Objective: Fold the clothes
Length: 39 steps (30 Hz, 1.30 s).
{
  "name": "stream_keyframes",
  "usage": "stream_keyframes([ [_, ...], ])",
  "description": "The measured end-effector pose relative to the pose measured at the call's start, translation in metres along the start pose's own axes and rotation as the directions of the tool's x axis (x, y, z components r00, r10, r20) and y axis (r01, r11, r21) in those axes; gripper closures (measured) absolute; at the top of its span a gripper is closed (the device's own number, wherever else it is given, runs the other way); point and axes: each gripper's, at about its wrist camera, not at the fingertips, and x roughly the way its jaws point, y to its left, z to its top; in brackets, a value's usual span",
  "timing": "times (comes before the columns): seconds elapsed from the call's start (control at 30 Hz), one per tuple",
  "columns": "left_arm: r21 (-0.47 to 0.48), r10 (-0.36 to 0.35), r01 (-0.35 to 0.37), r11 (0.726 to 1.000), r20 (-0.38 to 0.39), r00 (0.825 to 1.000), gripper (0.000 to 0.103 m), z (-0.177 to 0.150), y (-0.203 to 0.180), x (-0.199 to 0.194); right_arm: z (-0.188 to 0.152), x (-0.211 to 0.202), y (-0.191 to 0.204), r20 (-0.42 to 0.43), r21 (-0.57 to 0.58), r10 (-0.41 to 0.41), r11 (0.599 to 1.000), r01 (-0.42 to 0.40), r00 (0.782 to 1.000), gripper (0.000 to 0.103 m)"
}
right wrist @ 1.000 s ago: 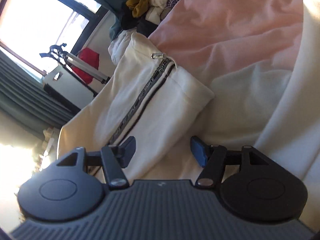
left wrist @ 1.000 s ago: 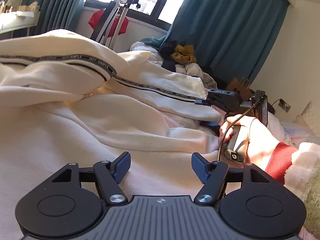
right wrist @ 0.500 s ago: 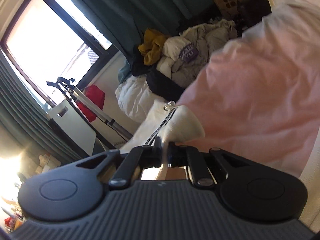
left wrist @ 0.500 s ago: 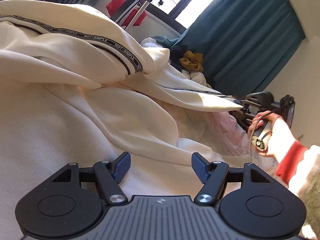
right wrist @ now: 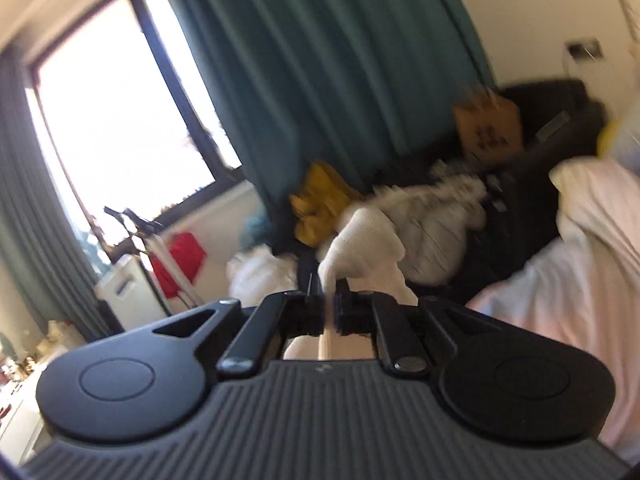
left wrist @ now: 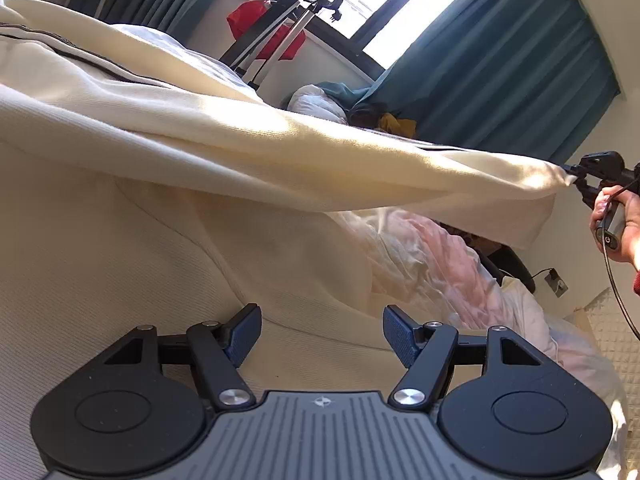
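A cream knit garment with a dark printed stripe lies spread over the bed. My left gripper is open and empty, low over the garment's body. My right gripper is shut on the end of the garment's sleeve. In the left wrist view the right gripper holds that sleeve lifted and stretched out to the right, above the bed.
A pink and white duvet lies under the garment. A heap of clothes sits by the teal curtain. A folded metal stand and a red bag stand under the window.
My right gripper closed on the sleeve end, then lifted and pulled it out to the right. The sleeve now hangs taut above the bed. My left gripper stayed open.
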Motion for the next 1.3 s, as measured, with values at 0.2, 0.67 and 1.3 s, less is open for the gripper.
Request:
stream_keyframes([
  [0.2,-0.006,-0.002,0.002,1.0,0.0,1.0,0.033,0.0,0.001,0.001,-0.044,-0.009,-0.065,-0.02,0.048,-0.077,0.996,0.078,0.997,0.095],
  [0.67,0.055,0.063,-0.064,0.996,0.007,0.998,0.033,0.003,-0.004,0.003,-0.179,-0.013,-0.192,-0.274,0.175,-0.221,0.945,0.275,0.936,0.092],
  [1.3,0.235,0.127,-0.121,0.965,-0.012,0.992,0.03,-0.005,-0.042,-0.019,-0.179,-0.153,-0.1,-0.281,-0.037,-0.08,0.997,0.072,0.956,0.054],
])
